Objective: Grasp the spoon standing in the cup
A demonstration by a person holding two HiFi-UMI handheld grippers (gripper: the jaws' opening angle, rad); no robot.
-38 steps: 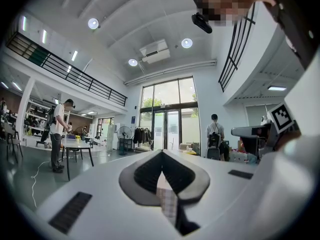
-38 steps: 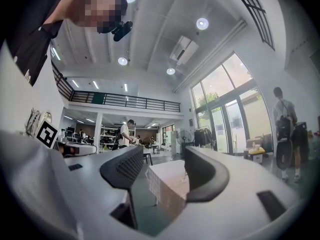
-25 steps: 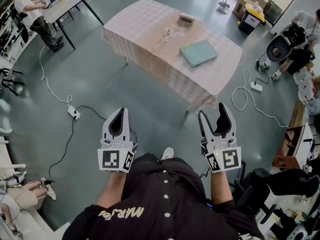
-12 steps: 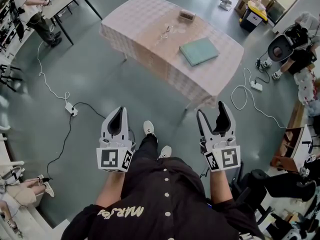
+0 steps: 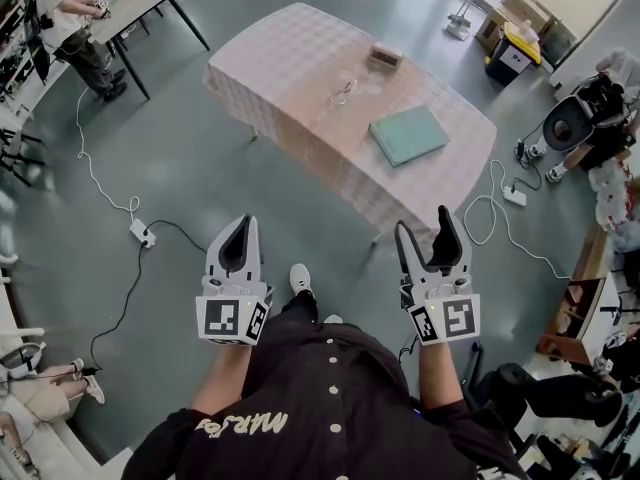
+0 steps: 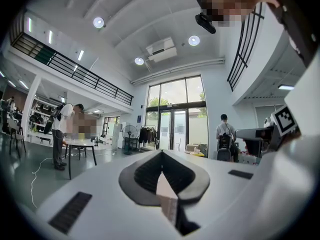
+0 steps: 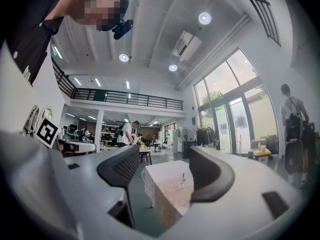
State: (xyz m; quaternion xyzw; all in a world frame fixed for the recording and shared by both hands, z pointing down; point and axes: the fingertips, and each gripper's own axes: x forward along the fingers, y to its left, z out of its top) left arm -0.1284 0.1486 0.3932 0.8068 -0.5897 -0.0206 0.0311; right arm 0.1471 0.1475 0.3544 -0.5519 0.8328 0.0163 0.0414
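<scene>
A table (image 5: pixel 290 68) with a pale checked cloth stands well ahead of me on the floor. Near its middle is a clear cup (image 5: pixel 345 94) with a thin spoon upright in it. In the right gripper view the cup and spoon (image 7: pixel 183 180) show small and far between the jaws. My left gripper (image 5: pixel 241 225) is held at waist height, its tips (image 6: pixel 161 155) touching with nothing between them. My right gripper (image 5: pixel 423 224) is level with it, its jaws wide apart (image 7: pixel 162 160) and holding nothing. Both are far from the table.
A teal book (image 5: pixel 408 135) and a small box (image 5: pixel 385 58) also lie on the cloth. Cables and a power strip (image 5: pixel 140 232) cross the floor to the left. A second table (image 5: pixel 130 6) with a person stands far left; a fan (image 5: pixel 562 124) and bins (image 5: pixel 512 56) stand at right.
The person has stepped forward, one shoe now ahead between the grippers. Both grippers keep their height and spacing. The table has shifted slightly in the head view.
</scene>
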